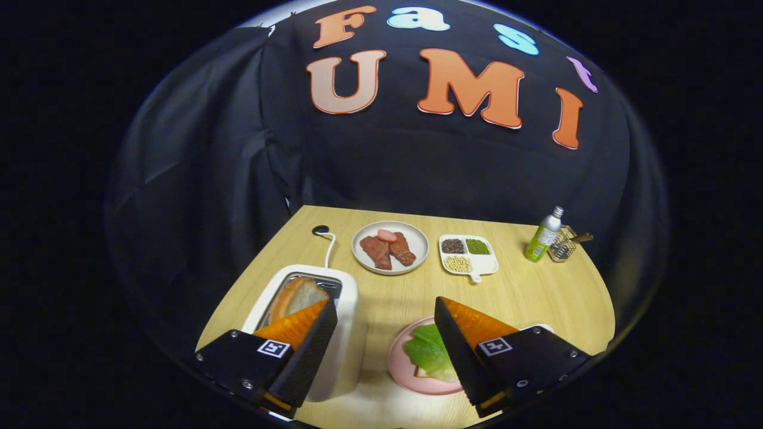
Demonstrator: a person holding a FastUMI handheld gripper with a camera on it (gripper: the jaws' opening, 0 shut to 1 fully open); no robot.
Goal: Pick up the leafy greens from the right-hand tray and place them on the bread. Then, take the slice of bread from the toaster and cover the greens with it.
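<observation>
Table: light wooden tabletop (524, 298), carrying all items listed below.
Toaster: white slot toaster (349, 298) at ten o'clock from the fingers, its side just behind the left finger; a white cord runs back from it.
Pink plate: round pink plate (398, 363) between the fingers, partly behind the right finger.
Meat plate: pale round plate (417, 238) with reddish-brown pieces, at twelve o'clock, well beyond the fingers.
Sectioned dish: small white divided dish (486, 262) of dark, green and pale grains, at one o'clock.
Gripper: tongs (384, 313) apart, wide, holding nothing.
Bread: tan-crusted slice (298, 296) standing in the toaster slot, leaning slightly, just above the left fingertip.
Greens: flat green leaf (426, 353) lying on a pale slice on the pink plate; first step judged done.
Bottle: green bottle with silver cap (543, 235) at two o'clock, beside a wire holder.
Risk: a shallow pinch on the leaning slice could drop it back into the slot; a careless swing could drag the leaf off the plate.
</observation>
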